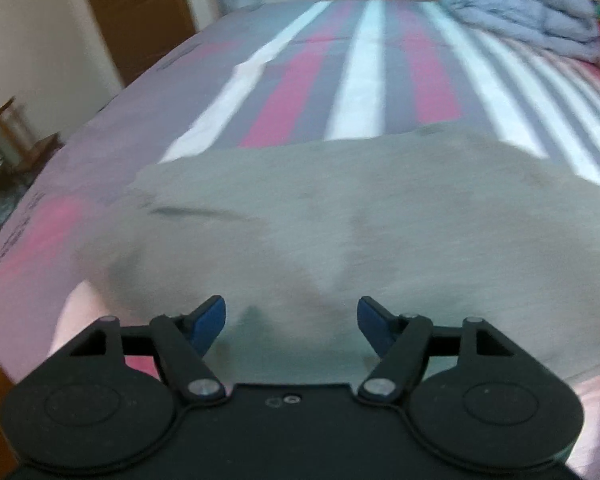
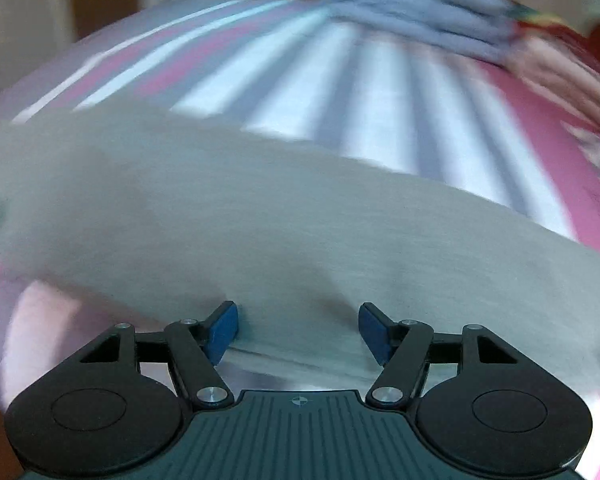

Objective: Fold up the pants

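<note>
Grey pants (image 1: 340, 232) flat across frame centre on striped bed (image 1: 364, 80); my left gripper (image 1: 291, 322) and right gripper (image 2: 298, 326) jaws open, empty. Step: pre-grasp; next, I pinch near edge.

You are looking at grey pants (image 1: 340, 224), a plain heathered grey with a few darker smudges, and they are showing the same flat grey in the right wrist view (image 2: 260, 220). The bed sheet (image 1: 364, 80) under them is showing lengthwise stripes of white, pink-red and slate grey, fading to pale pink at its near edge. A folded quilt (image 1: 520, 12) is showing pale blue-grey. Your left gripper (image 1: 292, 322) and right gripper (image 2: 298, 326) are both showing black arms and blue finger pads. The door (image 1: 136, 12) is showing brown.
</note>
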The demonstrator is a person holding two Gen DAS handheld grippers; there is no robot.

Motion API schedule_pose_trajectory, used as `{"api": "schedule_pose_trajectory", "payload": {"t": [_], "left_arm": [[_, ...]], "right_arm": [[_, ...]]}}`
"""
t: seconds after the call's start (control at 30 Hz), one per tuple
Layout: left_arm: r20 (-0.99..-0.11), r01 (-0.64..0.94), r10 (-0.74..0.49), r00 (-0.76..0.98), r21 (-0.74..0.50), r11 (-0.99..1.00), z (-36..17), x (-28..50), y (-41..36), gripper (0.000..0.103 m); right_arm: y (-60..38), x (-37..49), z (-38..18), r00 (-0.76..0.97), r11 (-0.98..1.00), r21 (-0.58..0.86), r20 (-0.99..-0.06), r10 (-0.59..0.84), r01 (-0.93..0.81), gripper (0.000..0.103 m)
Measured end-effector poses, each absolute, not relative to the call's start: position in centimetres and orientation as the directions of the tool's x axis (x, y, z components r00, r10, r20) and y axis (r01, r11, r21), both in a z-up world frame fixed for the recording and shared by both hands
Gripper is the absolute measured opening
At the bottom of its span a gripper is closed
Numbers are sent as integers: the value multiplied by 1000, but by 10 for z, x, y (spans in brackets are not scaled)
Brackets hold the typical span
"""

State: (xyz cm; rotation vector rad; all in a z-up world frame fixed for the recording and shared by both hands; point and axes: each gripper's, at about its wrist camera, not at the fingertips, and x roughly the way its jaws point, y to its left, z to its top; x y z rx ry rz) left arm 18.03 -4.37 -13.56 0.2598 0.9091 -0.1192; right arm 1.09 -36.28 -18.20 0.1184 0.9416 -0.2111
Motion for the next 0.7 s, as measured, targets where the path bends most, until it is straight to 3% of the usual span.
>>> {"api": "schedule_pose_trajectory", "payload": {"t": [0.13,0.27,0.47,0.67,0.7], "left_arm": [[-787,303,-68,613,154,940,-134,171,-96,65],[-799,376,-86,596,183,908,-150,164,-136,68],[-823,352,-66,564,167,921,-171,165,-132,75],[-815,361,-60,577,189,913,-173,167,-137,75],[-811,359,-56,582,195,913,-172,166,-135,76]], "right_arm": [[-410,-8,-170,570,929,23,-795,-207,370,66],[-426,-5,-185,492,927,-133,-816,-303,350,66],[-473,-54,-192,459,895,-97,-832,-313,435,69],[-542,-106,-168,524,727,212,-820,-231,653,67],[-551,-110,-166,523,705,232,-821,-227,670,51]]}}
